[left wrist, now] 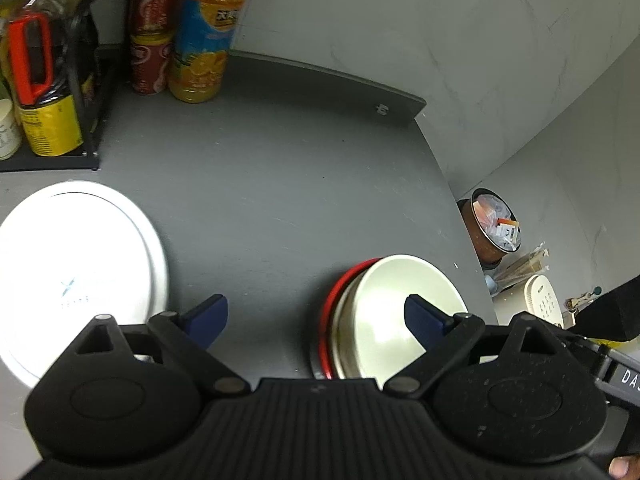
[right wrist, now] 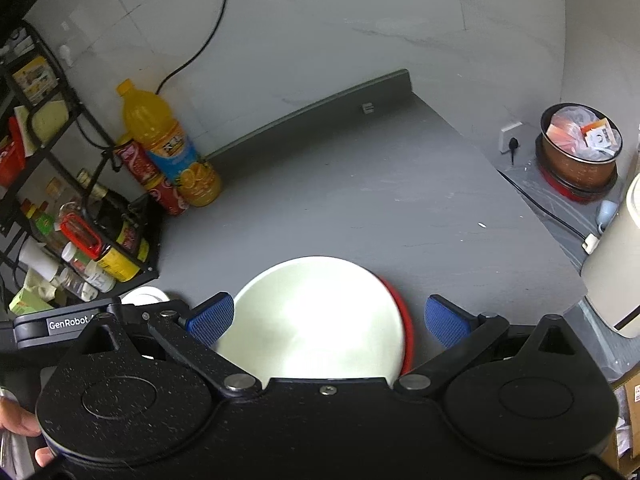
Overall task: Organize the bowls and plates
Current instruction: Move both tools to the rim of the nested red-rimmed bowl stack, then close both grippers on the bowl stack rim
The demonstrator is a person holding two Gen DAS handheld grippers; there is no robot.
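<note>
Two dishes sit stacked near the counter's right edge: a cream bowl (left wrist: 404,312) (right wrist: 316,320) rests on a red plate (left wrist: 340,300) (right wrist: 404,320), whose rim shows as a thin crescent on one side only. A large white plate (left wrist: 76,268) lies flat well to the left of the bowl, apart from it, with bare grey counter (left wrist: 260,184) (right wrist: 360,184) between them.

Behind the bowl the counter runs open up to a low grey backsplash at the wall. Far to the bowl's back left stand an orange juice bottle (left wrist: 204,40) (right wrist: 172,148) and red cans (left wrist: 150,32) (right wrist: 156,180), beside a black wire rack (left wrist: 86,92) (right wrist: 80,184) of condiment bottles.

The left gripper (left wrist: 316,318) is spread wide and holds nothing, its right blue pad over the bowl. The right gripper (right wrist: 330,320) is also wide and empty, with the bowl between its pads.

Only the left view shows the whole white plate; in the right view just a sliver of it peeks out. Past the counter's right edge, a full waste bin (left wrist: 494,224) (right wrist: 580,148) shows in both views, while the wall socket (right wrist: 510,140) and cream appliance (right wrist: 616,272) show clearly only in the right view.
</note>
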